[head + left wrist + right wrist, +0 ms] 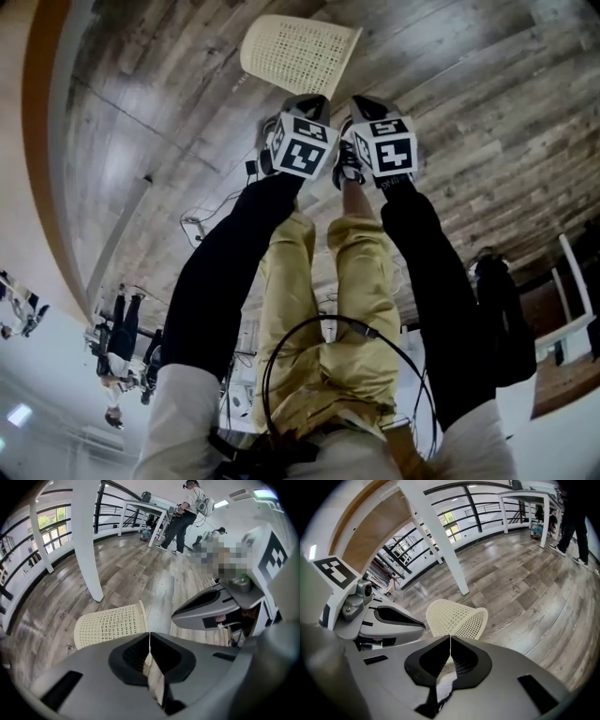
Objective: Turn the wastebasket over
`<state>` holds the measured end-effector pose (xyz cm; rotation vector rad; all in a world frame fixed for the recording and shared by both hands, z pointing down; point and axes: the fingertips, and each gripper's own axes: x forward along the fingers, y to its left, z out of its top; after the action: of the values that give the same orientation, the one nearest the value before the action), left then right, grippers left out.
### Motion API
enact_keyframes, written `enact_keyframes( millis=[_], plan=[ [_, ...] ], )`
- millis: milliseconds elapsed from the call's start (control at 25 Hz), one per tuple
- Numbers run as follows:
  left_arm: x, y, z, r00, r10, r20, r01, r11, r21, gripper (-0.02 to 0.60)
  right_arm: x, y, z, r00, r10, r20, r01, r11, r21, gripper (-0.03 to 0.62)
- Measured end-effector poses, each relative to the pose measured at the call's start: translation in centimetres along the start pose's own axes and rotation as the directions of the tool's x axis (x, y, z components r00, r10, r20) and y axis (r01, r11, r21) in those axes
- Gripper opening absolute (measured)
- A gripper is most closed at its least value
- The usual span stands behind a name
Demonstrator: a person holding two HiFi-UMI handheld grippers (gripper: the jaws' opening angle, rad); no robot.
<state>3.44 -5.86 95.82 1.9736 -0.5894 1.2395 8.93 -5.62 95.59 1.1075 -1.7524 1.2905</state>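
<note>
A cream lattice wastebasket (300, 53) lies on its side on the wooden floor, its rim toward the right in the head view. My left gripper (307, 97) and right gripper (362, 101) hang side by side just short of it, both pointing steeply down. In the left gripper view the basket (110, 627) lies just beyond my left gripper (150, 637), whose jaws meet with nothing between them. The right gripper view shows the basket (457, 618) past my right gripper (450, 639), also shut and empty. Neither gripper touches the basket.
A slanted white post (89, 541) stands on the floor behind the basket, with a black railing (487, 513) further back. A white table (140, 510) and a standing person (185, 517) are far off. A black cable (337, 375) loops at my waist.
</note>
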Motion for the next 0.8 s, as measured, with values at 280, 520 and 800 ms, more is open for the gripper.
enact_keyframes(
  millis=[280,520,800],
  plan=[
    [3.2,0.1,-0.3,0.999,0.01,-0.032,-0.01,1.0,0.008,0.045,1.9,-2.1,-0.3,1.0,-0.009,0.011,0.009,1.0,0.018,0.021],
    [6.3,0.1,-0.9,0.994,0.027,-0.11,-0.023,0.999,0.038,0.168,2.5,-3.4,-1.3,1.0,-0.006,0.017,0.006,0.999,0.032,0.021],
    [8.1,0.6,-1.4,0.987,0.042,-0.153,-0.038,0.999,0.029,0.048,2.6,-4.8,-2.7,1.0,-0.019,0.006,0.018,0.999,0.048,0.021]
  ],
)
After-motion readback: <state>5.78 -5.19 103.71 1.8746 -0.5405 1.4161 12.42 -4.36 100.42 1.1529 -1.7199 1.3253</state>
